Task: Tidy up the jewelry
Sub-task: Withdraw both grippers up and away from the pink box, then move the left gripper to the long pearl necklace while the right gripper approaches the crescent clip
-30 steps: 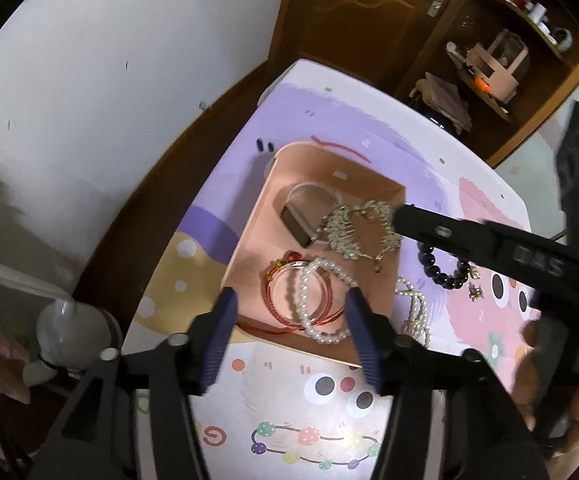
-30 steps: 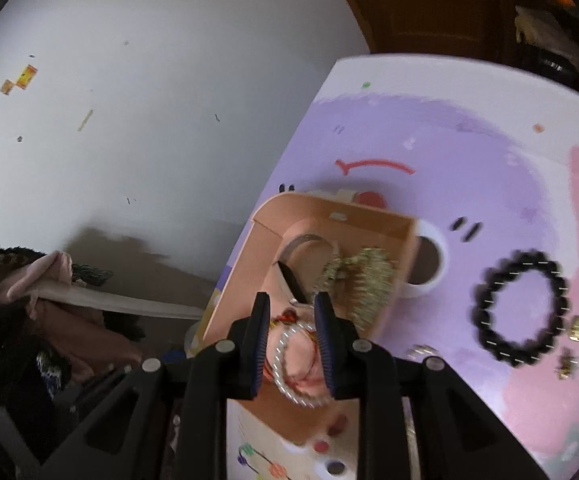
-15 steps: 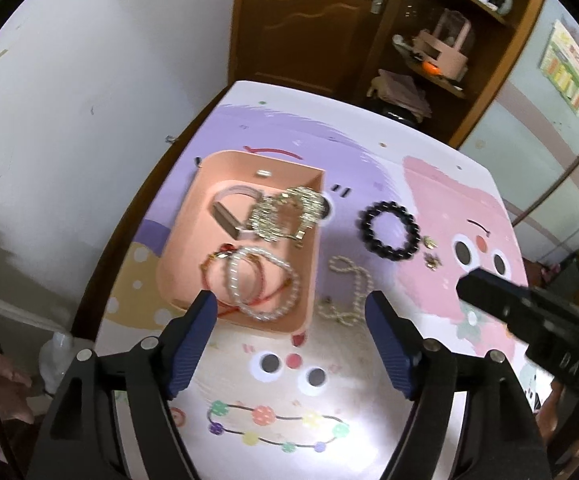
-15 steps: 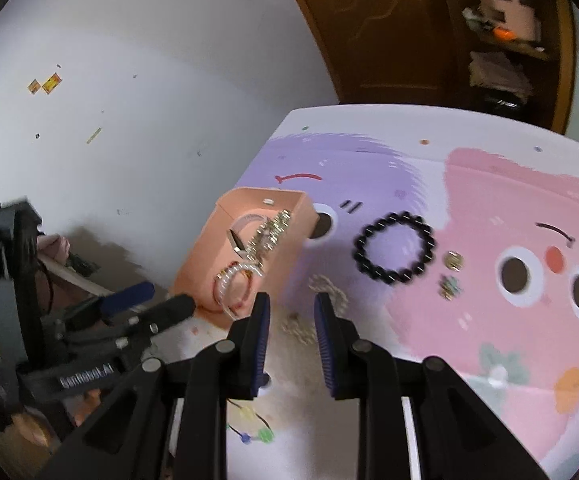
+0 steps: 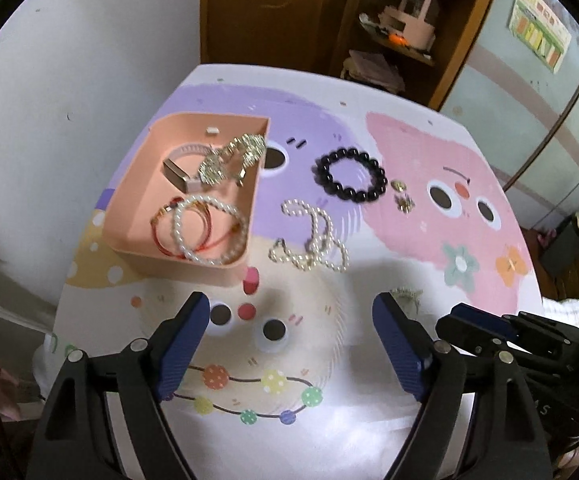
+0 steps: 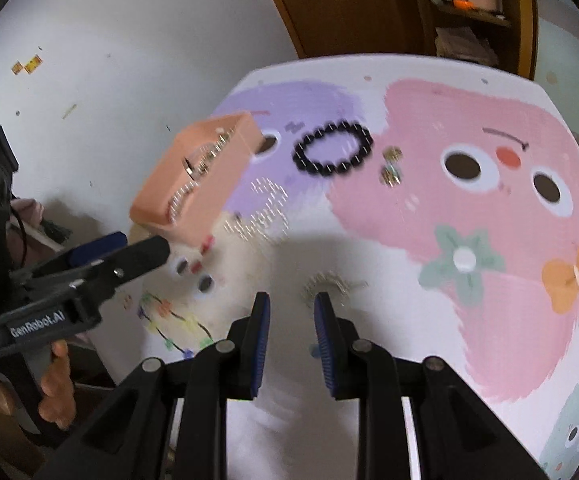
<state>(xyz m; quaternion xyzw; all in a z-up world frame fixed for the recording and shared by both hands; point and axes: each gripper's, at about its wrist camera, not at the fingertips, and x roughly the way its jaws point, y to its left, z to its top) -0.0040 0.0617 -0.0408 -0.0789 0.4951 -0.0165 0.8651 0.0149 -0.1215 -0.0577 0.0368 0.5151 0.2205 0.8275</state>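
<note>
A peach tray (image 5: pixel 141 184) (image 6: pixel 201 224) holds a pearl bracelet (image 5: pixel 209 230), a red cord bracelet, a gold chain (image 5: pixel 229 156) and a pink band. On the cartoon mat lie a pearl necklace (image 5: pixel 313 236) (image 6: pixel 265 208), a black bead bracelet (image 5: pixel 349 174) (image 6: pixel 331 148), gold earrings (image 5: pixel 403 198) (image 6: pixel 389 166) and a small gold piece (image 5: pixel 405 294) (image 6: pixel 329 282). My left gripper (image 5: pixel 291 340) is open and empty over the mat's near part. My right gripper (image 6: pixel 289 320) is slightly open and empty, just short of the small gold piece.
The table's left edge runs along a white wall (image 5: pixel 69 80). A wooden door (image 5: pixel 273 4) and a shelf (image 5: pixel 401 28) with boxes stand behind the table. The right gripper's body (image 5: pixel 529 344) shows at the lower right of the left wrist view.
Both grippers have pulled back from the tray toward the near side of the table. The right gripper has swung right and now faces the small gold piece. The left gripper has opened wider.
</note>
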